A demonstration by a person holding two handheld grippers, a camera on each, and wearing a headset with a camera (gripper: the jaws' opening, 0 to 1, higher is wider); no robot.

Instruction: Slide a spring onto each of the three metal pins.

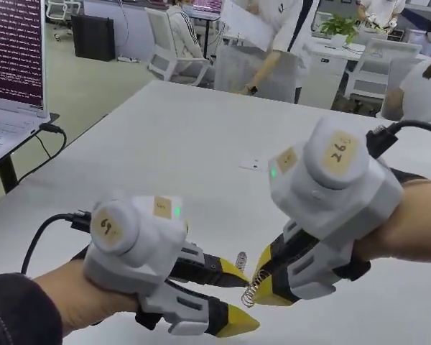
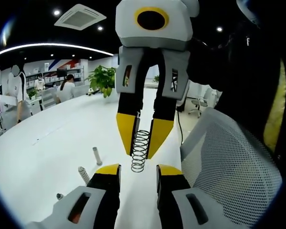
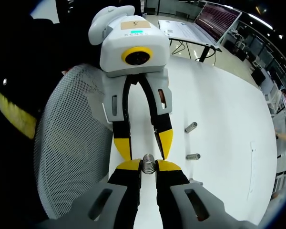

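Pinching a spring (image 3: 148, 162) between nearly closed jaws, the right gripper (image 3: 148, 166) faces the left gripper (image 2: 138, 170), whose jaws stand apart and empty. The spring hangs over the white surface (image 1: 194, 151), near a pin (image 2: 97, 155).

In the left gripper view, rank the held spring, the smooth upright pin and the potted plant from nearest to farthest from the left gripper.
1. spring, just ahead of the jaws, held by the right gripper.
2. smooth pin, standing further ahead, left in the view.
3. potted plant, far back, upper left.
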